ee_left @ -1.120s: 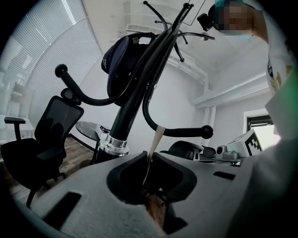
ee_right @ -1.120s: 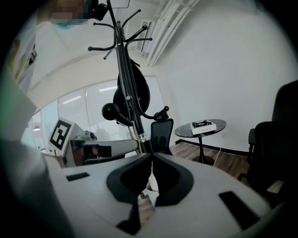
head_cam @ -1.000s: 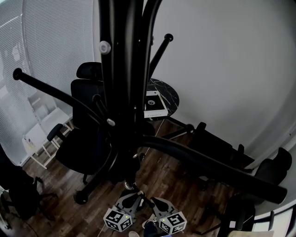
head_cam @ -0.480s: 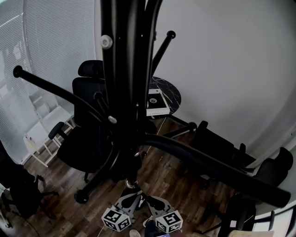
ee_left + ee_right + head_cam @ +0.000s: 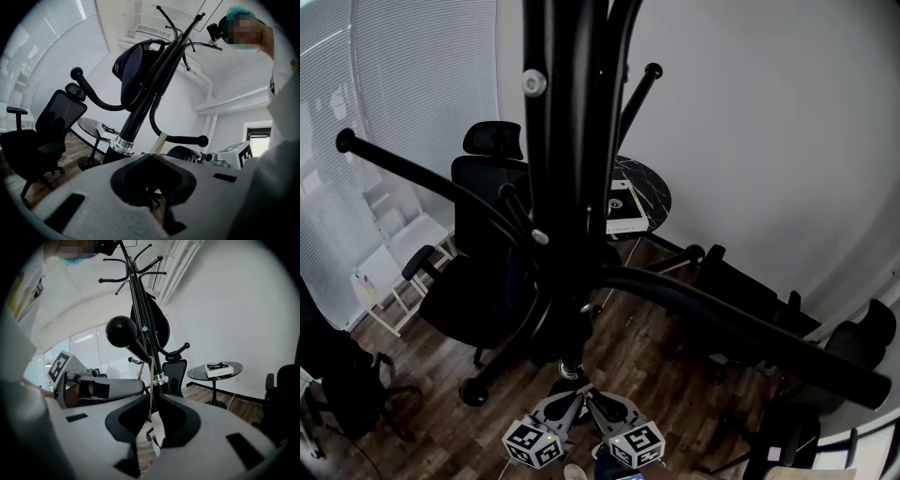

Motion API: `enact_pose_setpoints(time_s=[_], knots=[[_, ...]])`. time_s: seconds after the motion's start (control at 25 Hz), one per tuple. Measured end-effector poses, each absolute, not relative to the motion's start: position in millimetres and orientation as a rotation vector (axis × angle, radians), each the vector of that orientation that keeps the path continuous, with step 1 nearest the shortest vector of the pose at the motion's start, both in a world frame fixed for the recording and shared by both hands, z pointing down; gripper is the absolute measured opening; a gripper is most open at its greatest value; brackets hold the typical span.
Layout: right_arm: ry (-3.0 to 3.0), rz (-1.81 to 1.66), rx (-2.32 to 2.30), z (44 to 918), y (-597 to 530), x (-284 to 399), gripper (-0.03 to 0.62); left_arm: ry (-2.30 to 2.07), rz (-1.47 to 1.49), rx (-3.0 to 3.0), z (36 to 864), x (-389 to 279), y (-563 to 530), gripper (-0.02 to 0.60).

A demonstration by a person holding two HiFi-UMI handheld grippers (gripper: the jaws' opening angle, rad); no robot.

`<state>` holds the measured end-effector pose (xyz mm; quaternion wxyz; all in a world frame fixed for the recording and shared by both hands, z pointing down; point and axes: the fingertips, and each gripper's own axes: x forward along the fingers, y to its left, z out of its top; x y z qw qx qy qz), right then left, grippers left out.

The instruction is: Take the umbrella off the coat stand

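Right gripper view: right gripper (image 5: 152, 399) and left gripper (image 5: 152, 155) fingers are pinching the long black umbrella's (image 5: 133, 121) beige strap (image 5: 151, 376); pulling sideways is probably risking snagging the black ball-tipped coat-stand hook (image 5: 121, 331).

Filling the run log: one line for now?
left gripper shut on strap | right gripper shut on strap | umbrella on coat stand

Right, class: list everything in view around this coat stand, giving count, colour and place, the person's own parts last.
coat stand: one, black, centre
umbrella: black, not separable from the pole here
strap: one, beige, hung from a ball-tipped hook
cap: one, dark blue, on the stand
office chairs: several, black, around the stand
round table: one, black, by the wall
box: one, white, on the table
blinds: white, left wall
left gripper: grey, shut on the strap
right gripper: grey, shut on the strap
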<state>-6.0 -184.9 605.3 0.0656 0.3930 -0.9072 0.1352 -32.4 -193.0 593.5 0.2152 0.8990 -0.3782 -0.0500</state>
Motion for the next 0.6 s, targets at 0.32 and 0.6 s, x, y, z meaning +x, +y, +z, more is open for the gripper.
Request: enact_pose_setpoints(time_s=[0.32,0.6], knots=[[-2.743,0.441,1.207,606,-191,-14,0.064,-1.048,-0.148,2.483,590,-36,-189,0.02],[-2.709,0.38,1.228,610,-194,-19,0.023,-1.048,-0.159,2.466,589,-39,-187,0.02]])
